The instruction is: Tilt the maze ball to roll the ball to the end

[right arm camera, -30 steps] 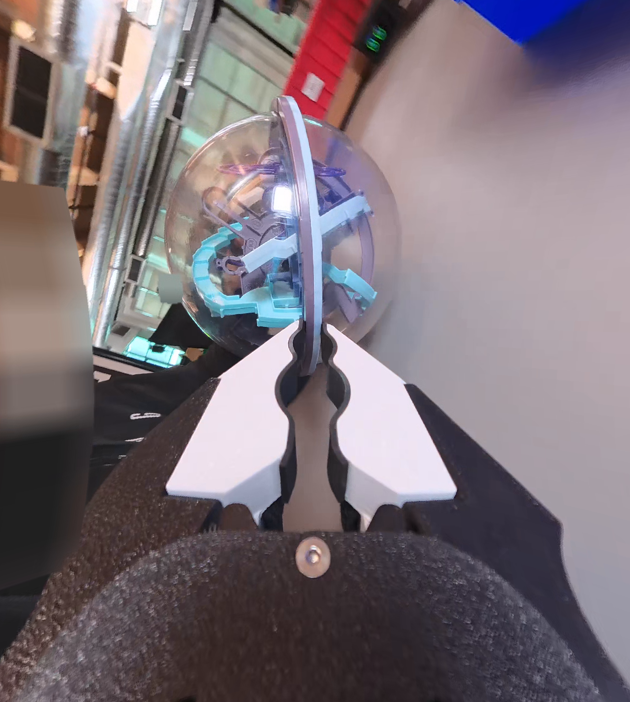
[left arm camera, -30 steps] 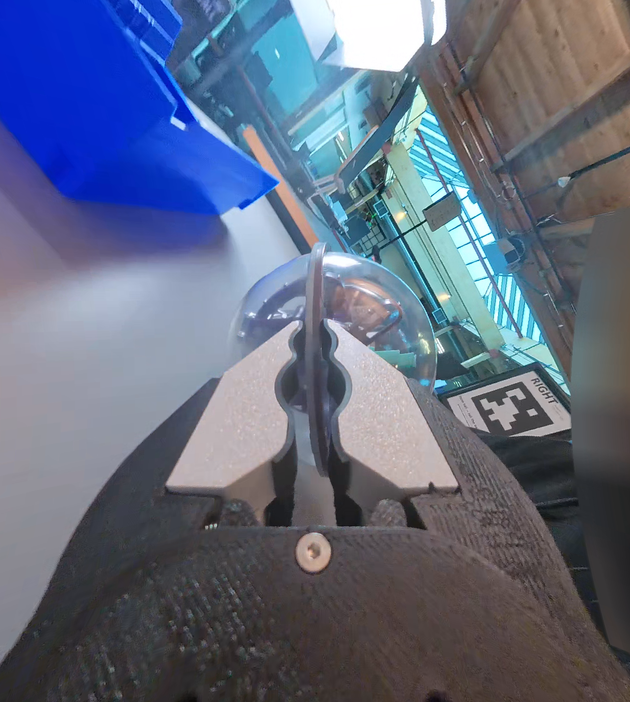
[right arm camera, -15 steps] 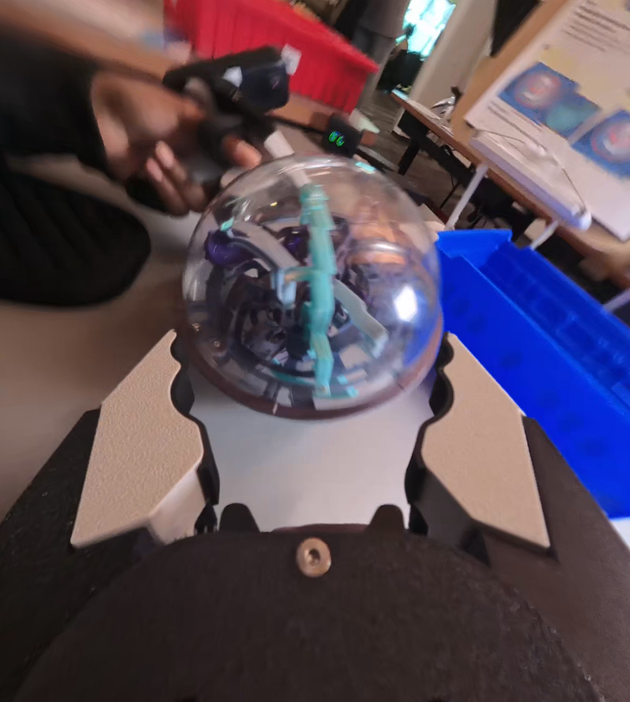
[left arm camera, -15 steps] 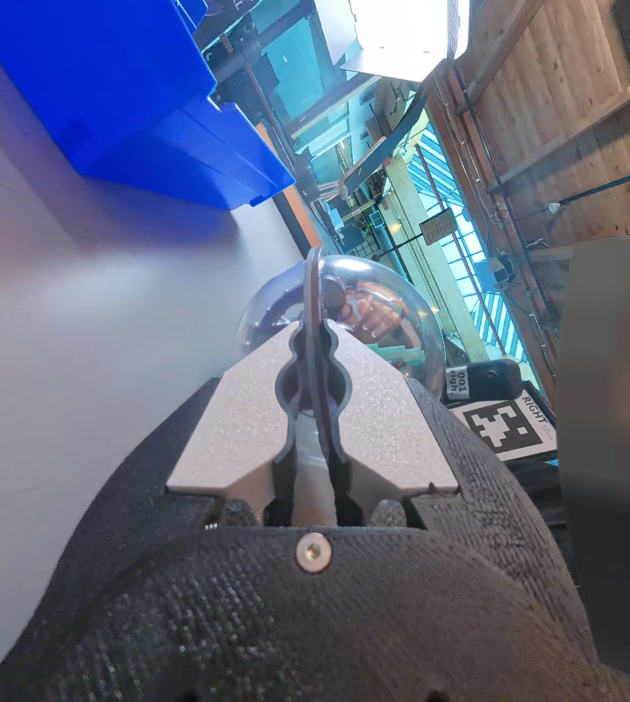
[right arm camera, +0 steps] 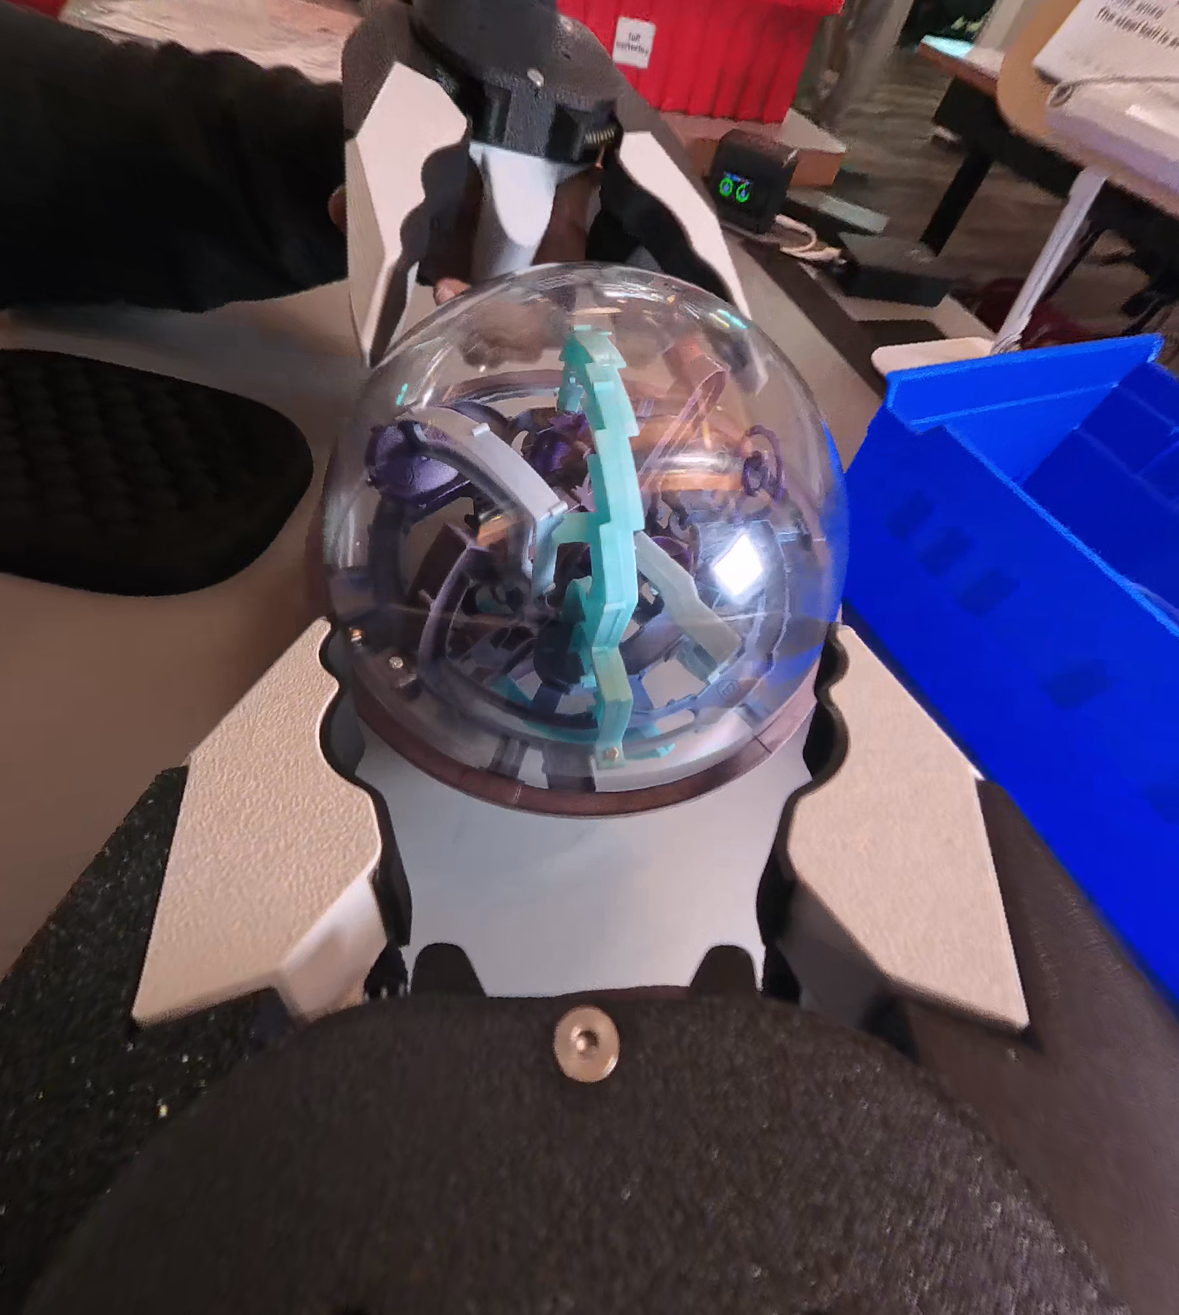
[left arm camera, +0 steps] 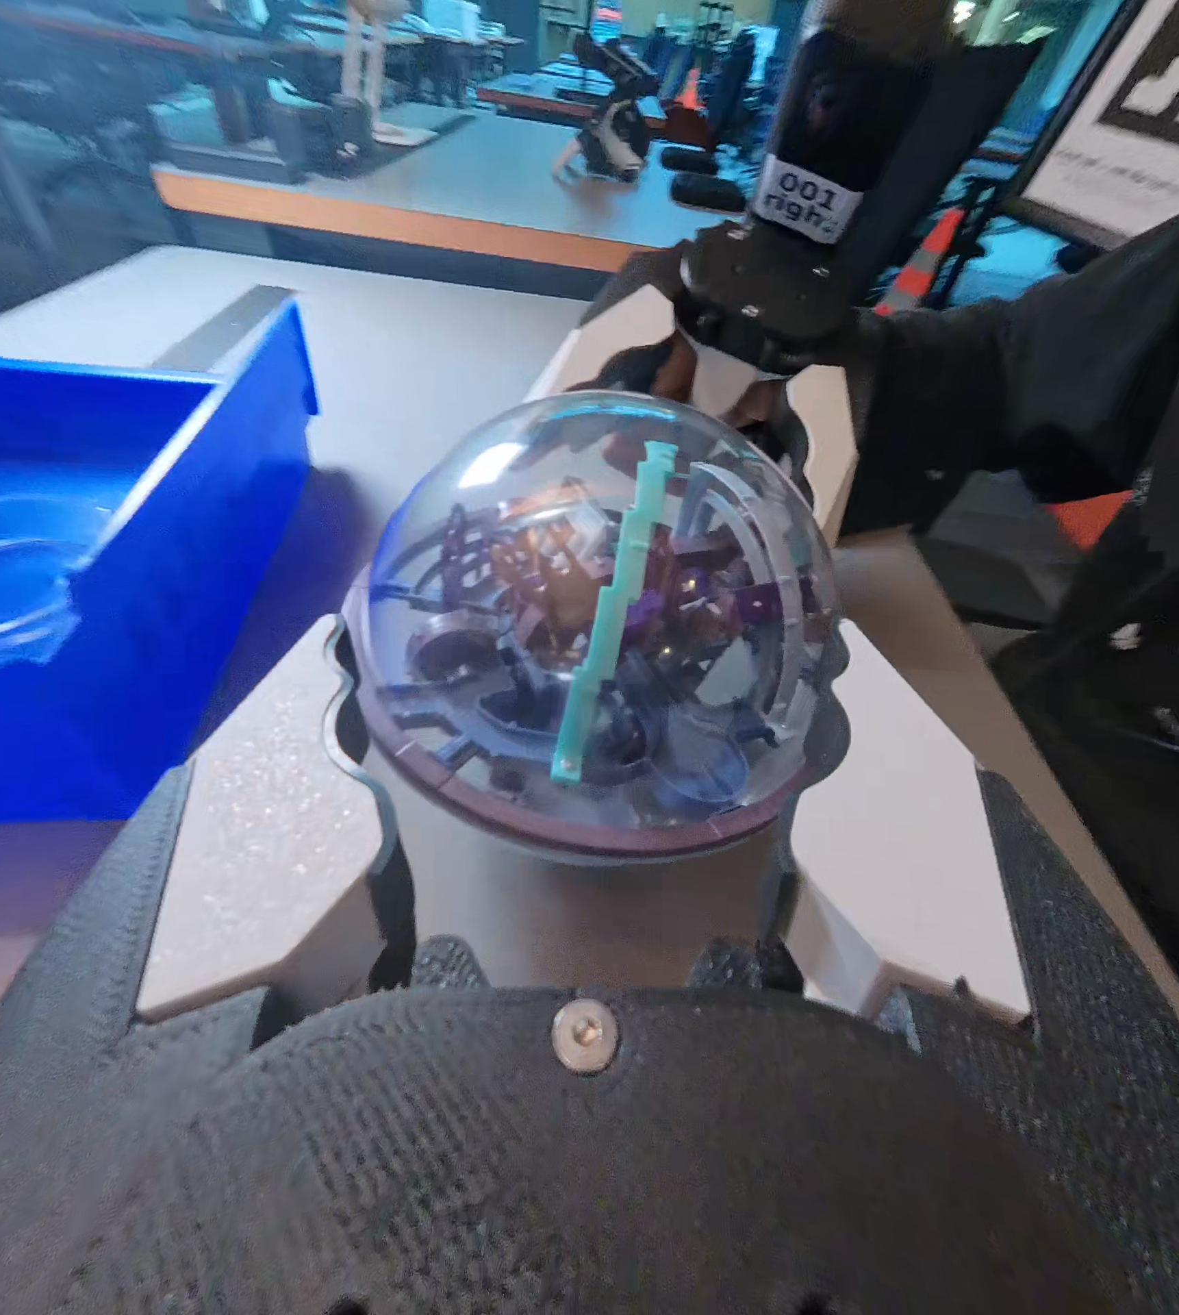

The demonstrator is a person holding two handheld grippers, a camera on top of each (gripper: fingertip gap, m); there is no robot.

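Maze ball [left arm camera: 590, 633] sitting on the pale desk [left arm camera: 430, 370], brown equator ring level, clear dome up, teal stepped track [right arm camera: 601, 562] standing roughly vertical inside. Left gripper [left arm camera: 587, 711] spread wide, fingers flanking the sphere at ring height, at or just beside the shell; firm contact not confirmable. Right gripper [right arm camera: 583, 719] likewise wide open on the opposite side, straddling the ball, holding nothing. Both facing each other across the sphere. Small steel ball inside: not locatable among the purple, grey and orange tracks, so progress along the maze cannot be judged.

Risks from here:
- Smooth round shell, narrow ring: closing off-centre likely to squirt the sphere sideways or let it rotate in the grip.
- Ungripped, free to roll on the desk; a nudge toward the blue bin [left arm camera: 96, 555], just beside, could send it against the wall.
- Uneven closing of the two grippers likely to jolt the inner ball off its track.
- Glare on the dome [right arm camera: 732, 573] masking the inner ball during tilting.

Surface: matte, pale grey-beige, flat. Black mesh pad [right arm camera: 96, 469] lying near the ball in the right wrist view. Room: open workshop, further tables behind, red covered table [right arm camera: 700, 50], small device with green lights [right arm camera: 743, 185], orange cone.
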